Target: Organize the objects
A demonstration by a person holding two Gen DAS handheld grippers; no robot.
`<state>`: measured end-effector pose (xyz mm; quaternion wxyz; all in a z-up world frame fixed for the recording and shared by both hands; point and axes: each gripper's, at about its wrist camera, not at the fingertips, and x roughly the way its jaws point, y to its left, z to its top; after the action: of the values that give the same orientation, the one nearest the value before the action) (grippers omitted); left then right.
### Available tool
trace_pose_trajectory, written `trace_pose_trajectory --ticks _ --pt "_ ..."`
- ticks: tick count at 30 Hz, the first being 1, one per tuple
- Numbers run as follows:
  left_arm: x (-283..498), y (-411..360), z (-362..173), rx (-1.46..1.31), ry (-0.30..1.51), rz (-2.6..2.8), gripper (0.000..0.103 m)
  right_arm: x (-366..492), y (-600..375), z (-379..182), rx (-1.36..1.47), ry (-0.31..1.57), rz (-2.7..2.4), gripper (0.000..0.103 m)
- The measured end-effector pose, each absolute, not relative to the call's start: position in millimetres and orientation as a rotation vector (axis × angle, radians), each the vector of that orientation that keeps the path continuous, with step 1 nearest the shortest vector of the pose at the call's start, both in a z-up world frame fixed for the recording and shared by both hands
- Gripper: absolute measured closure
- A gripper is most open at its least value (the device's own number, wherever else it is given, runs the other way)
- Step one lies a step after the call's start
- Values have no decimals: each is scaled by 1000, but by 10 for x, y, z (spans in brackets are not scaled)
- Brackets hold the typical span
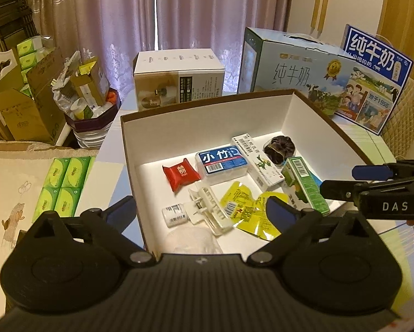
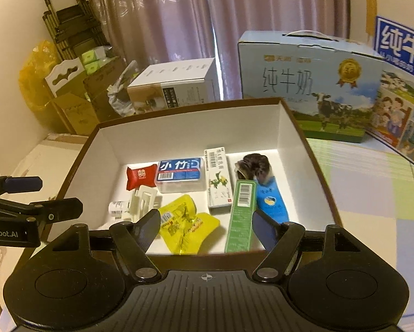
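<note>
You are holding both grippers, left [image 1: 201, 215] and right [image 2: 205, 221], spread, gripping nothing; the box [image 2: 295, 138] at 12 o'clock is showing the "小竹" case [image 2: 179, 173]; "DAS" is reading at 3 o'clock.

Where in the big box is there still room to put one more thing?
In the box, bare white floor runs along the back wall behind the red packet and blue floss case, and down the right side beside the blue tube. The middle and front are crowded.
</note>
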<state>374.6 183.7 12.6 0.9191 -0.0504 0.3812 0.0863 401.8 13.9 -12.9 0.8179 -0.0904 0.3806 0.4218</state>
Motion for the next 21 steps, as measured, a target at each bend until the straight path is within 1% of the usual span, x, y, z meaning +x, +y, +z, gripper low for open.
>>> trace_pose_trajectory --ticks 3,14,21 --pt "3627 1786 179 -119 770 189 1 3954 27 -77 -188 804 894 33" --pt "3126 1476 364 -149 753 261 1 3685 -417 114 -172 782 924 32" --pt "2830 1104 451 -137 742 306 1 3507 -774 213 -166 775 955 32"
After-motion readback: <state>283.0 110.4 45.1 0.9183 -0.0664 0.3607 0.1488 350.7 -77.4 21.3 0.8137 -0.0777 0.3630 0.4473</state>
